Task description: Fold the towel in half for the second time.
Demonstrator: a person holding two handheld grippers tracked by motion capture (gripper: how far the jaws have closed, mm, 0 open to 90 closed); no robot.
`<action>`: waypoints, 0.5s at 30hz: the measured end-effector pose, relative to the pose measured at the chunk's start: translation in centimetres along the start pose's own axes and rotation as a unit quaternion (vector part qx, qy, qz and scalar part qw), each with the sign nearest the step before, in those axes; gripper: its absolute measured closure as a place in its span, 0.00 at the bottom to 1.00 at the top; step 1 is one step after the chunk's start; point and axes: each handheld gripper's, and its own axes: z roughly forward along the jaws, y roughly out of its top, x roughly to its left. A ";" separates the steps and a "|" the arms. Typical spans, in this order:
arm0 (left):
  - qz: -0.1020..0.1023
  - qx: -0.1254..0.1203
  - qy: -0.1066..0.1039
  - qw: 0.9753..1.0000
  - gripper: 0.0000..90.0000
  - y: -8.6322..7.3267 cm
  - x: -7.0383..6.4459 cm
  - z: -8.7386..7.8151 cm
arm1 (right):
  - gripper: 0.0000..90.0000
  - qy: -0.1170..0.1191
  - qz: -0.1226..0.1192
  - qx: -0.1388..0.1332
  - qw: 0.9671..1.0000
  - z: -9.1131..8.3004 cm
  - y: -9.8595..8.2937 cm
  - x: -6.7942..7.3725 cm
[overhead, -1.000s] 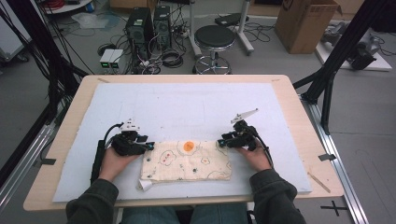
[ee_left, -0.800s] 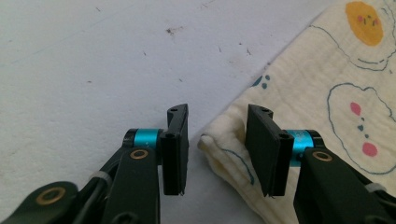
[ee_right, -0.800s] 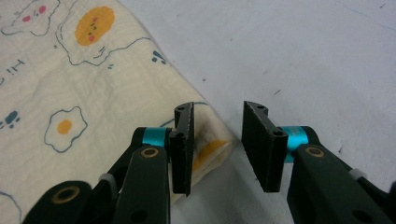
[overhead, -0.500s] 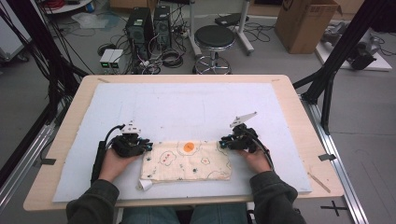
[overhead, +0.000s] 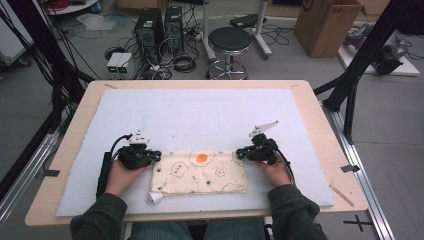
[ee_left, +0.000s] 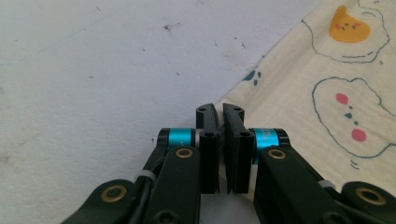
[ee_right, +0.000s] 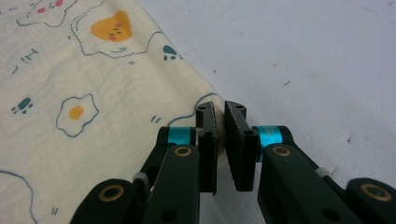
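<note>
Pinching cloth [overhead: 200,172] far corners — left claw [overhead: 156,157], right claw [overhead: 239,153] both clamped on fabric.

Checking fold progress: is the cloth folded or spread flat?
Folded: the cloth lies as a narrow strip on the mat, with an under layer's corner peeking out at its near-left end.

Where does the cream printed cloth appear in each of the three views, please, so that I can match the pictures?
High view: the cloth lies at the near middle of the white mat, between the left gripper and the right gripper.
Left gripper view: the cloth is at the right.
Right gripper view: the cloth is at the left.
Shared landmark: the orange print.
</note>
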 end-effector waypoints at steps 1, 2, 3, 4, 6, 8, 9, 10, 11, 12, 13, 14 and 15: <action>-0.001 -0.002 0.000 1.000 0.95 0.0 0.0 0.0 | 0.93 0.000 0.000 0.000 1.000 0.0 0.0 0.0; -0.001 -0.005 0.003 1.000 0.95 0.0 -0.1 -0.1 | 0.93 0.000 -0.001 0.000 1.000 -0.1 0.0 0.0; -0.002 -0.009 0.004 1.000 0.95 0.0 0.0 -0.2 | 0.93 0.001 0.001 -0.001 1.000 -0.1 0.0 0.0; -0.004 -0.012 0.004 1.000 0.95 0.0 -0.1 -0.2 | 0.93 0.002 0.002 0.000 1.000 -0.1 0.0 0.0; -0.003 -0.017 0.007 1.000 0.95 0.1 0.0 -0.4 | 0.94 0.000 -0.001 -0.002 1.000 -0.2 0.0 0.0; -0.004 -0.025 0.009 1.000 0.95 0.1 0.0 -0.6 | 0.94 -0.001 -0.005 -0.004 1.000 -0.3 0.0 0.1; -0.005 -0.028 0.011 1.000 0.95 0.1 0.0 -0.6 | 0.94 -0.002 -0.005 -0.005 1.000 -0.3 0.0 0.2; -0.006 -0.032 0.011 0.999 0.95 0.1 0.0 -0.7 | 0.94 -0.002 -0.004 -0.006 1.000 -0.4 0.0 0.2; -0.006 -0.037 0.013 0.999 0.95 0.1 0.0 -0.8 | 0.94 -0.003 -0.006 -0.009 1.000 -0.5 0.1 0.2; -0.006 -0.038 0.014 0.999 0.95 0.1 0.0 -0.9 | 0.94 -0.003 -0.005 -0.011 1.000 -0.5 0.1 0.3; -0.006 -0.040 0.017 0.999 0.95 0.2 -0.1 -0.9 | 0.94 -0.002 -0.004 -0.012 1.000 -0.6 0.1 0.3; -0.007 -0.043 0.017 0.999 0.95 0.2 -0.1 -1.0 | 0.94 -0.003 -0.008 -0.017 1.000 -0.7 0.1 0.3; -0.008 -0.047 0.018 0.999 0.95 0.2 -0.1 -1.0 | 0.94 -0.003 -0.007 -0.020 1.000 -0.8 0.2 0.3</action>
